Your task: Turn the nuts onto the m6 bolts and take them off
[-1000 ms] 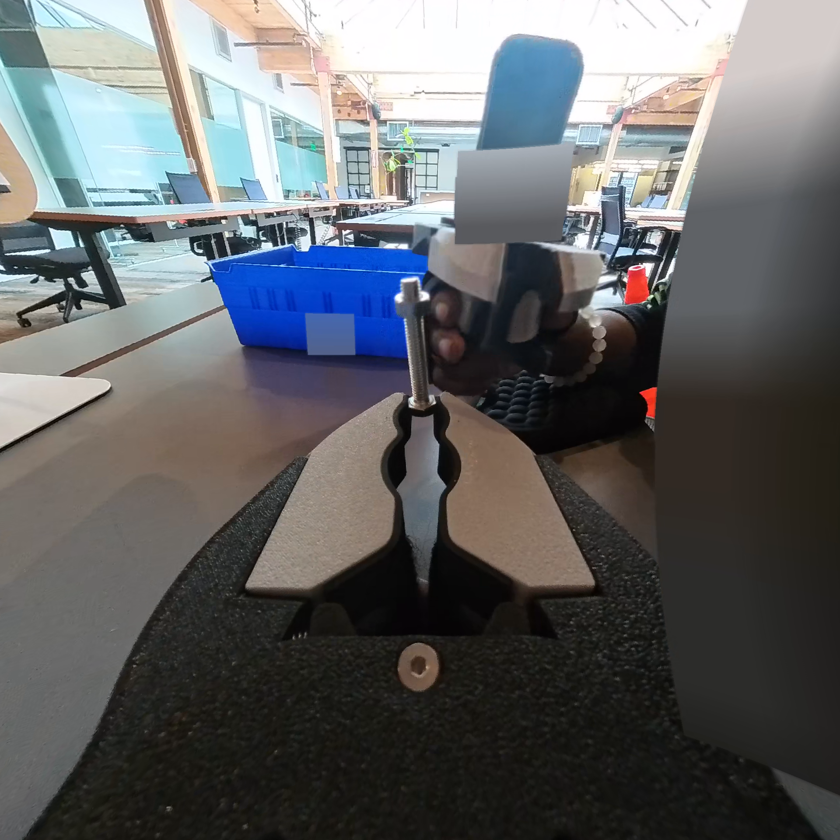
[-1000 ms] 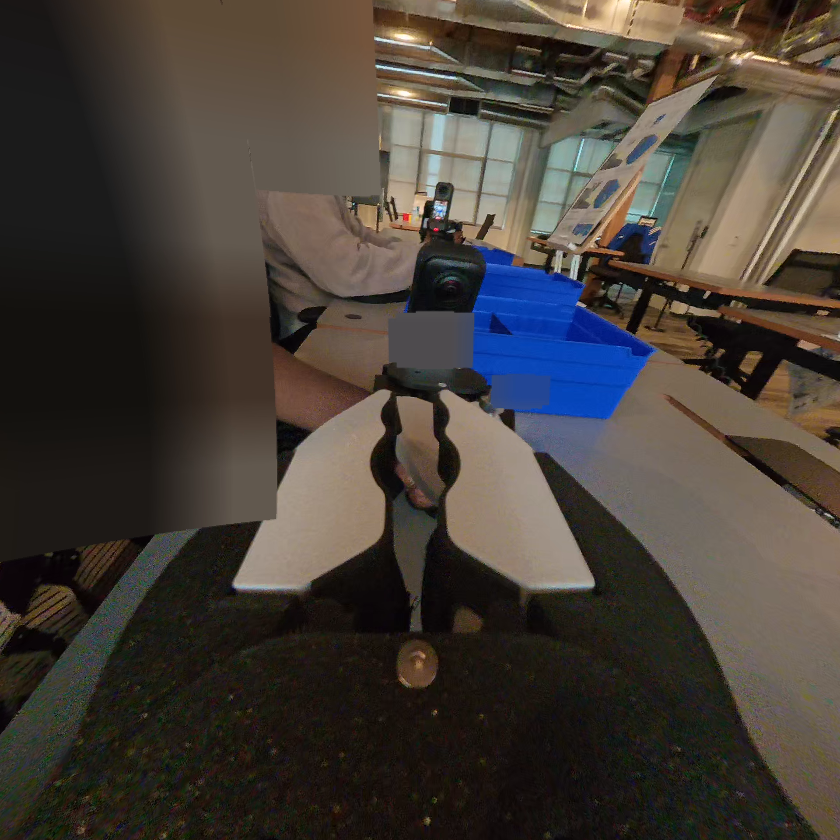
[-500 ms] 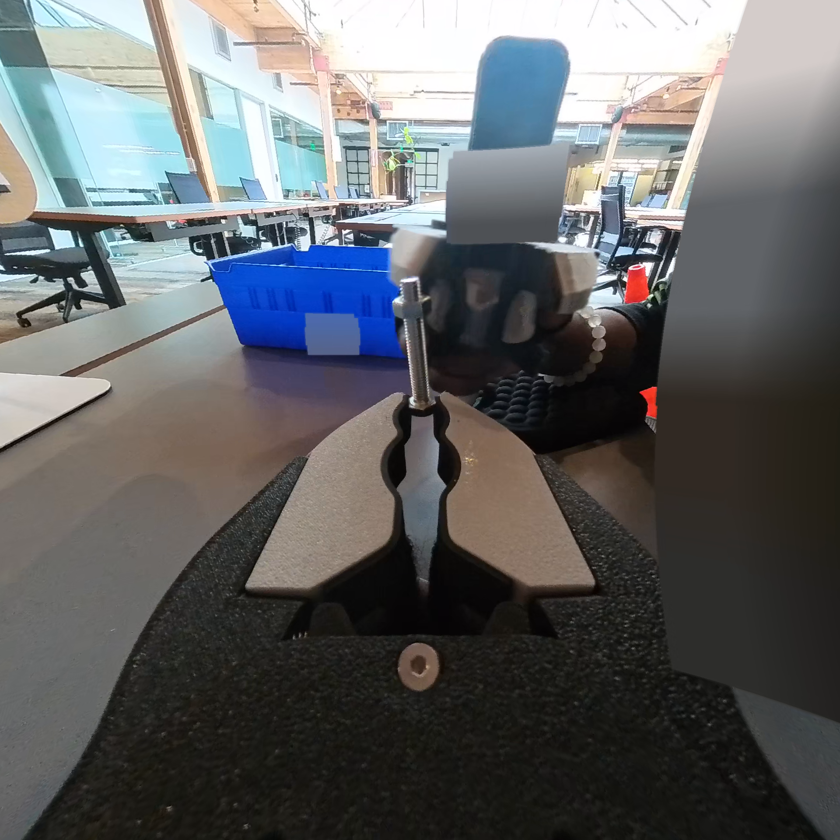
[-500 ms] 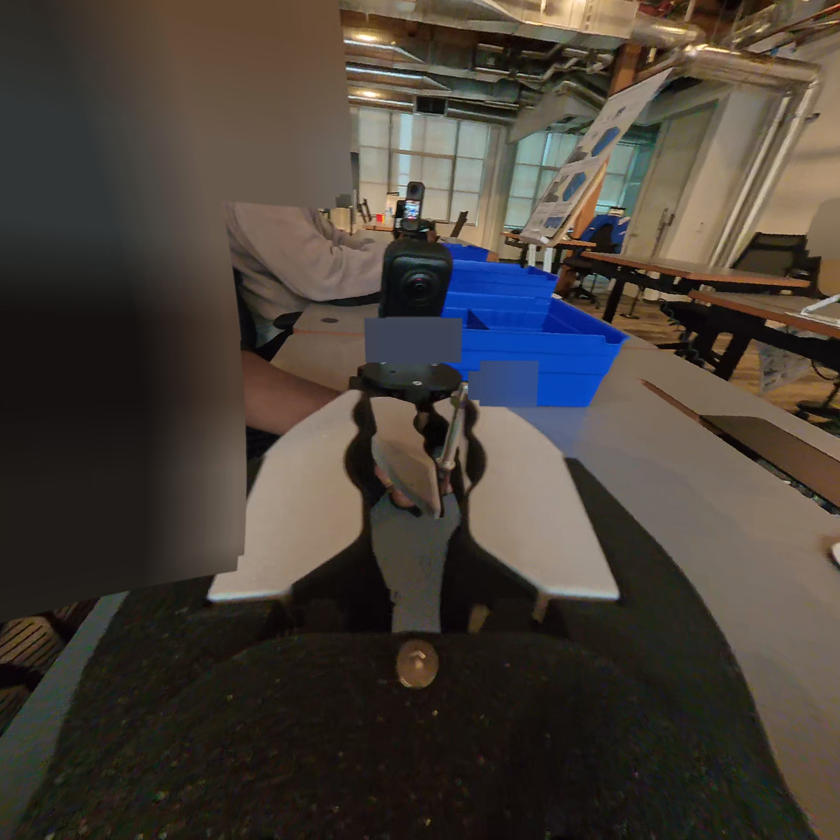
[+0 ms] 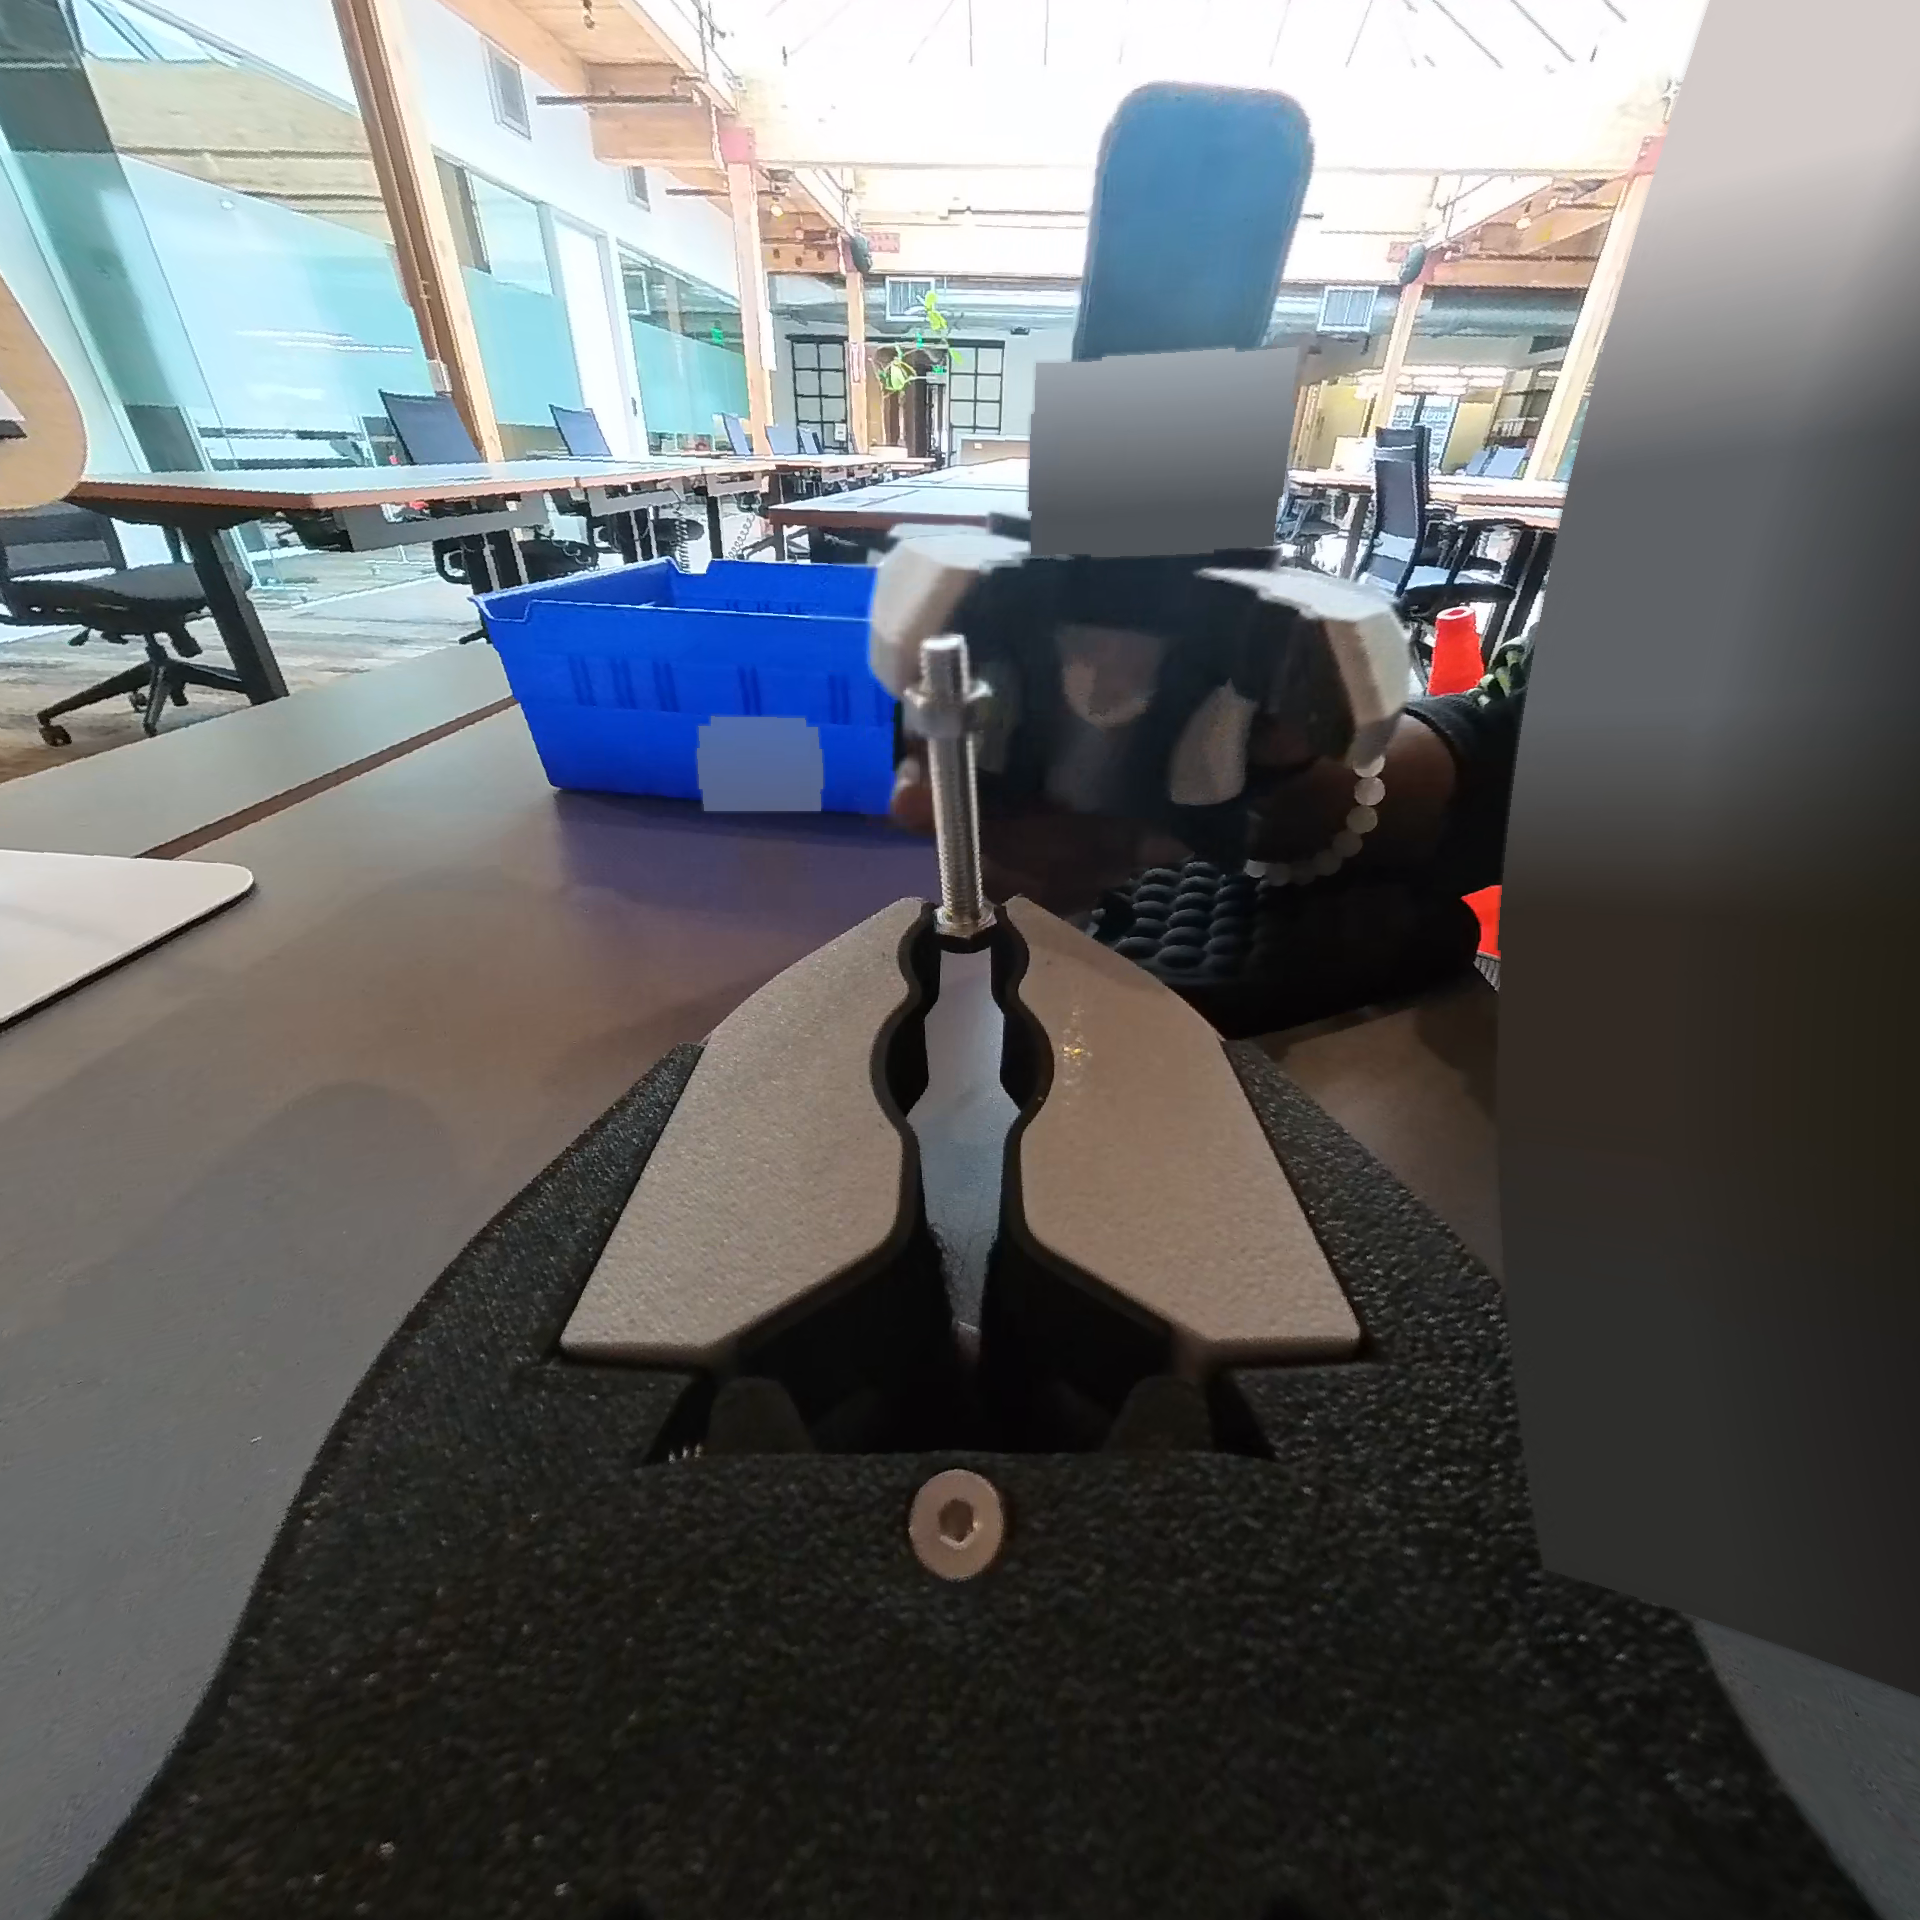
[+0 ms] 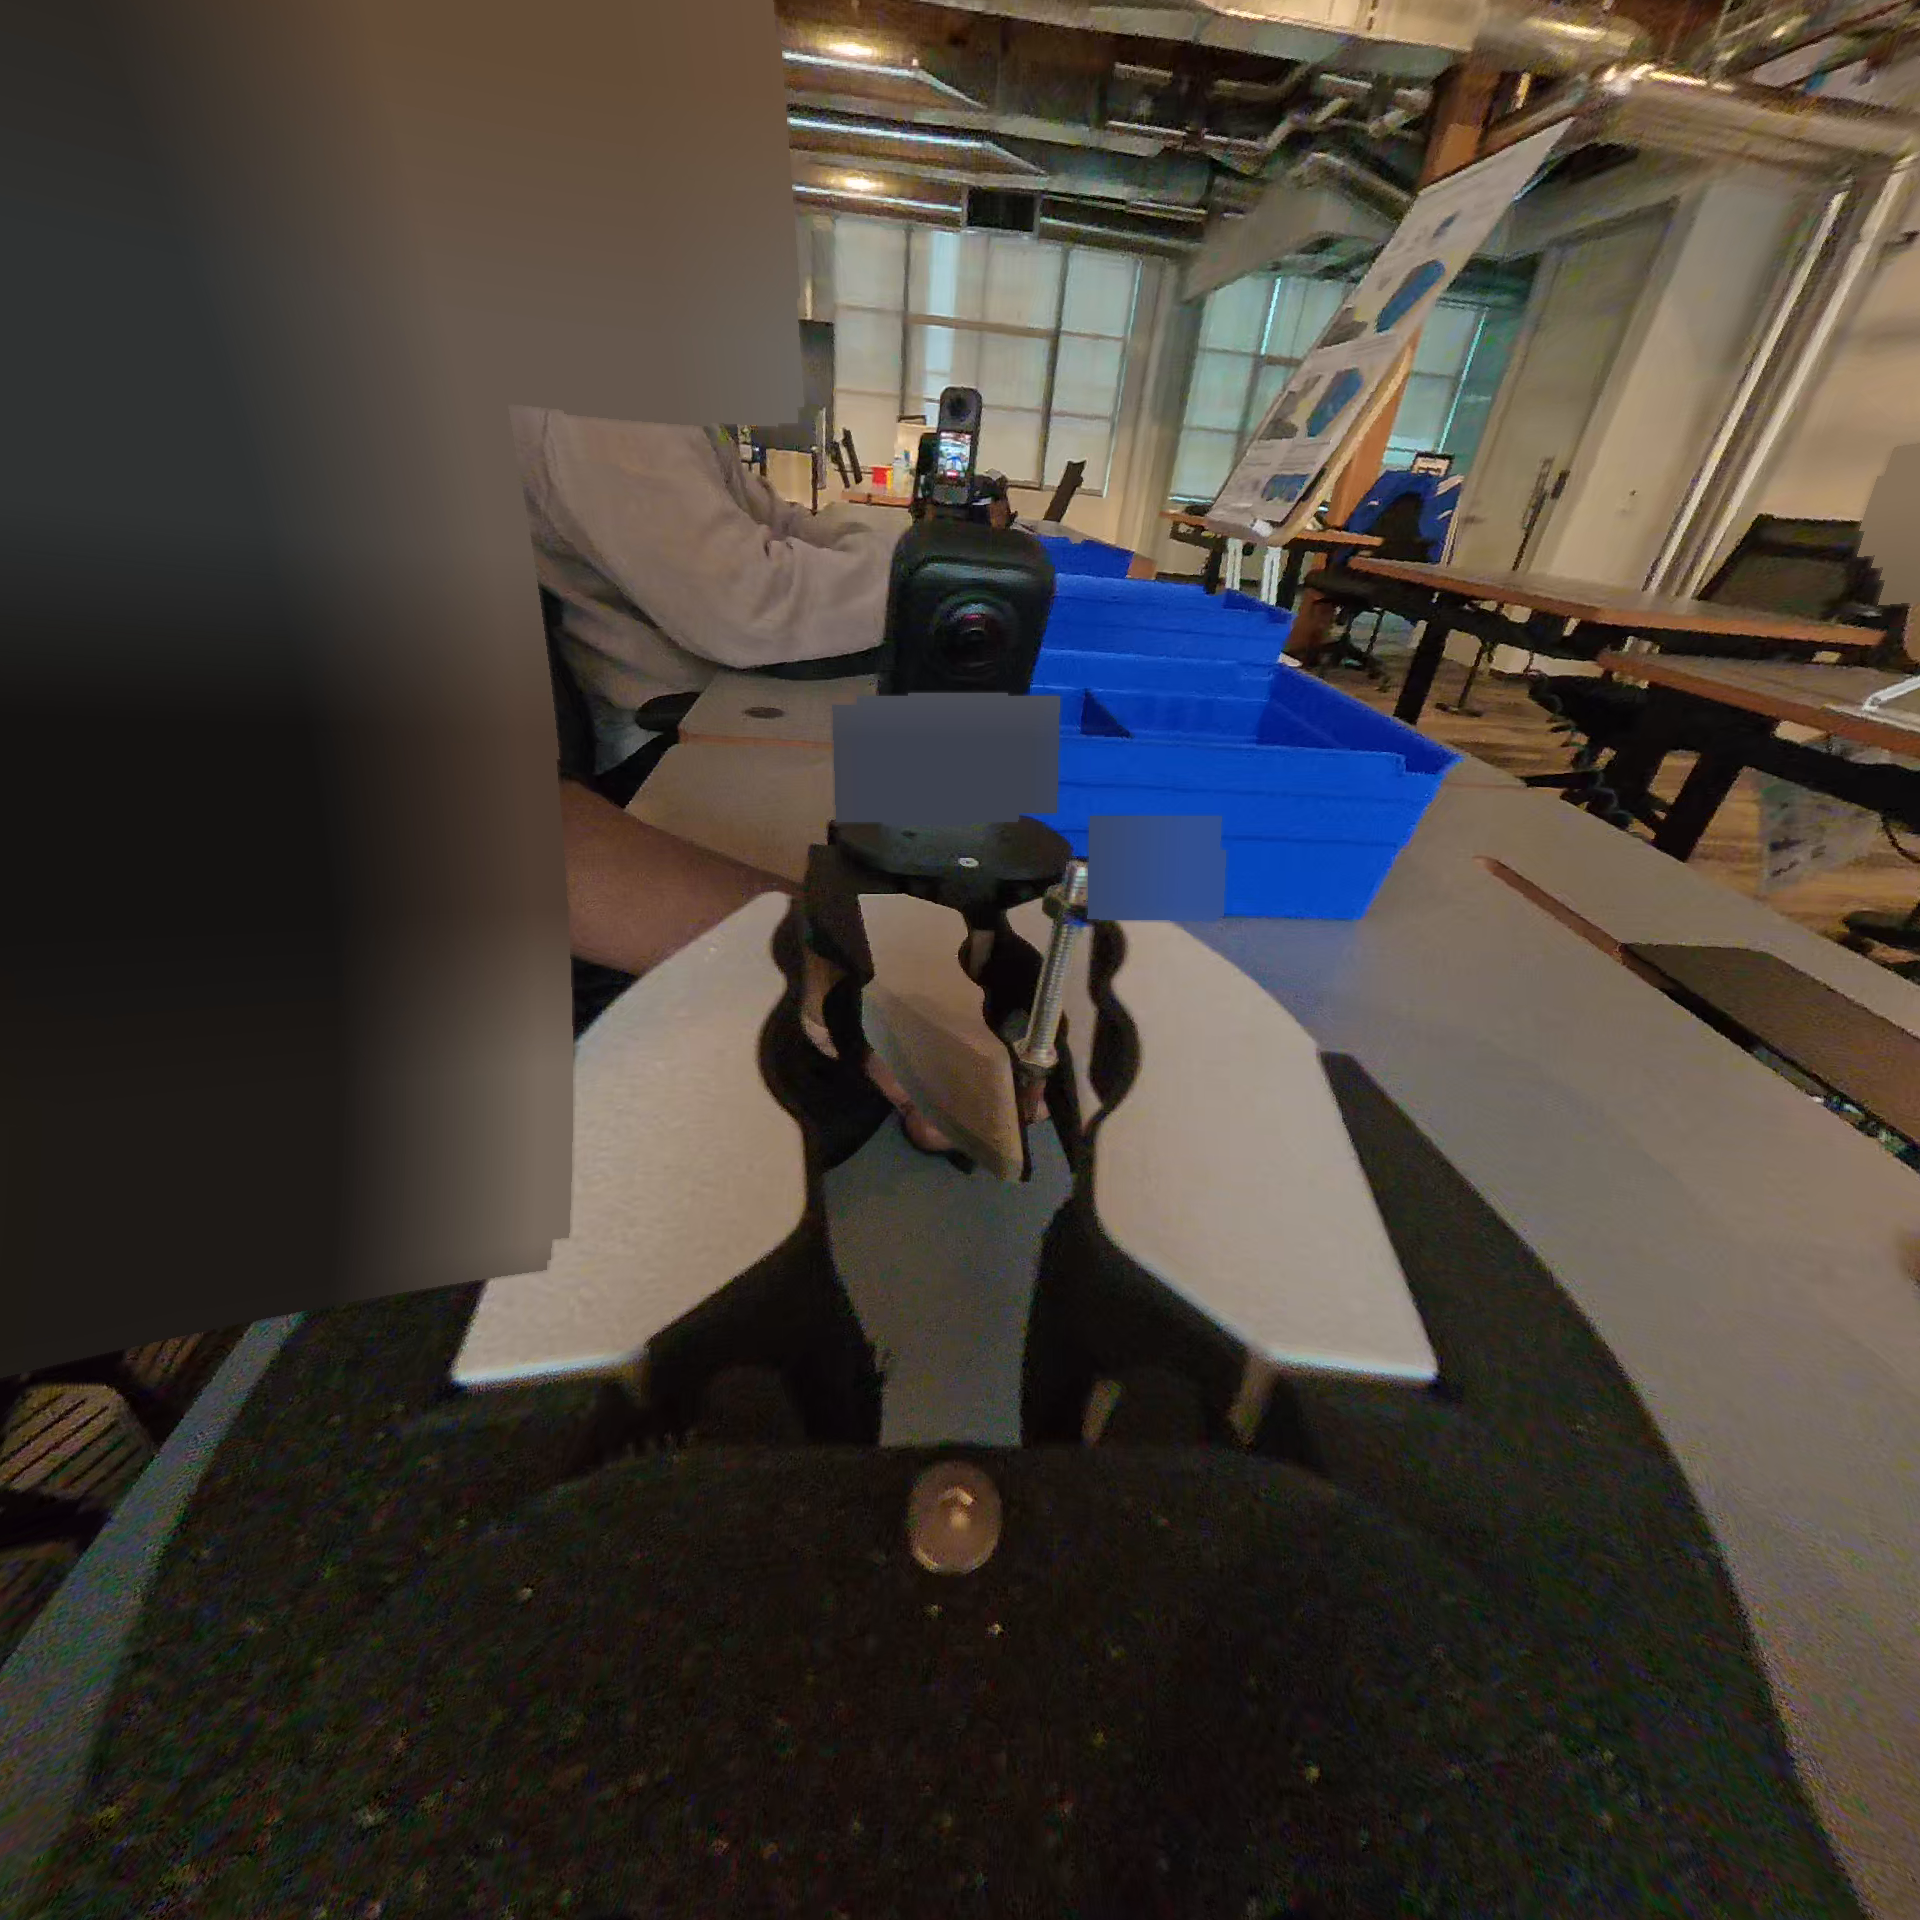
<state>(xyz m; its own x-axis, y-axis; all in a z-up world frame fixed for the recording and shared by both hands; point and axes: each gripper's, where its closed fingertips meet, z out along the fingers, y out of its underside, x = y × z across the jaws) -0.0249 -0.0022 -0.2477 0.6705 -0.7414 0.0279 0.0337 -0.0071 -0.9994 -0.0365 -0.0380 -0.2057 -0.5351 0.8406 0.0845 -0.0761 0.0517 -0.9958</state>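
The left gripper [image 5: 964, 925] fingers pinch the upright bolt [image 5: 954, 800]; right gripper [image 6: 945, 997] fingers spread wide; blue bin [image 5: 686, 686] behind on the tabletop [image 5: 312, 1039].

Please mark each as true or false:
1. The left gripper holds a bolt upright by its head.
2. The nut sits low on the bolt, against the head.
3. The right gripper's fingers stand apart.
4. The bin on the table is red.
1. True: the left gripper clamps the head of the bolt, which stands upright.
2. False: the nut sits near the top of the thread.
3. True: the right gripper is open.
4. False: the bin is blue.
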